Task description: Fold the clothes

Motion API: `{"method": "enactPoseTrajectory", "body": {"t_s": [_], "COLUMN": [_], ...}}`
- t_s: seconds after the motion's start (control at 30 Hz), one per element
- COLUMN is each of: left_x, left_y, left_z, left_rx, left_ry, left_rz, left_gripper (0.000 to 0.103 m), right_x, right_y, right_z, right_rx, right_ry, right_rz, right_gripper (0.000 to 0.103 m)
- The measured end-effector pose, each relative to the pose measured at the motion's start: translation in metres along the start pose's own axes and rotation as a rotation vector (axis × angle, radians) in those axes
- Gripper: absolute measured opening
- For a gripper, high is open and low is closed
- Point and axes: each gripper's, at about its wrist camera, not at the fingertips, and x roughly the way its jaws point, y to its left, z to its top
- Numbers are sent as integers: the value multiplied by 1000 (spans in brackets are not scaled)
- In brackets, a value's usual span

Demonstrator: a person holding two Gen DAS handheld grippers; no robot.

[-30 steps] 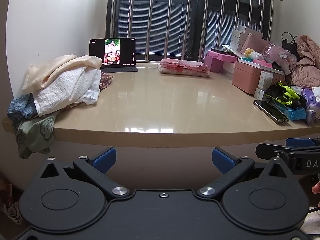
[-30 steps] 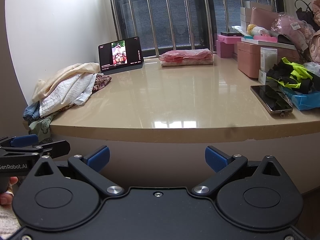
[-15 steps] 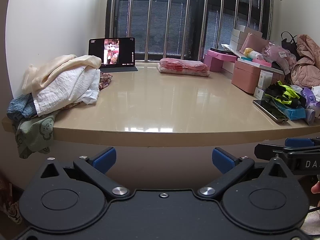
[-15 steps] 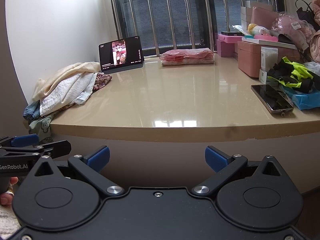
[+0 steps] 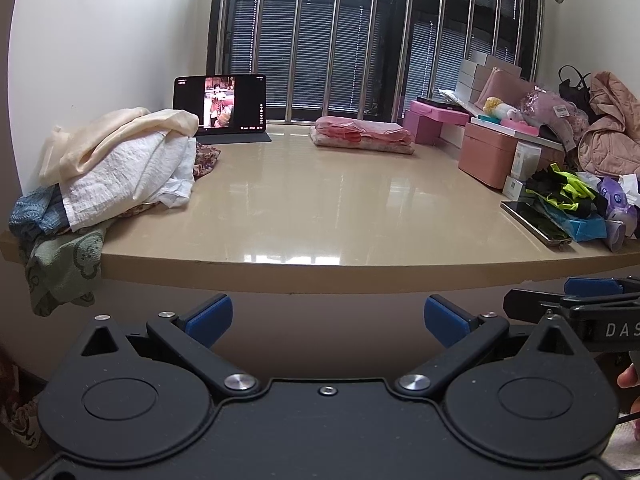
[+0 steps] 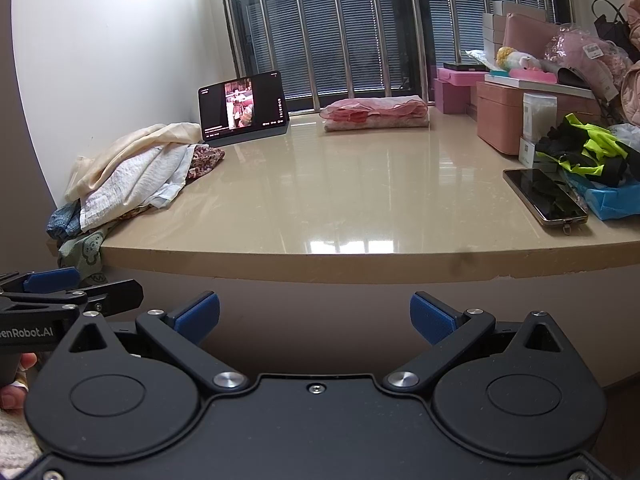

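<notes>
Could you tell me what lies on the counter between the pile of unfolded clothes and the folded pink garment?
Only bare counter separates the clothes pile from the folded pink garment, as the right wrist view shows.

Ahead of the matt black plastic left gripper (image 5: 326, 316) with its ribbed blue pads (image 5: 210, 314), a glossy beige stone-like counter (image 5: 320, 208) mirrors the window's polished metal bars (image 5: 334, 36). Forward and left, a heap of clothes (image 5: 120, 160) shows crinkled white cloth under smooth cream fabric (knitted blue below). Forward and right lie a glass-fronted phone (image 6: 544, 200) and a matt pink box (image 5: 492, 158).
</notes>
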Motion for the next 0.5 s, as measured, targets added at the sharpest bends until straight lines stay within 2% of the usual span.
{"method": "enactPoseTrajectory", "body": {"t_s": [0.5], "left_x": [-1], "left_y": [-6], "left_z": [-1], "left_rx": [10], "left_ry": [3], "left_rz": [14], "left_gripper": [103], "right_x": [1], "right_y": [2], "right_z": [0], "right_rx": [-1], "right_ry": [1], "right_rz": [-2], "right_gripper": [103]}}
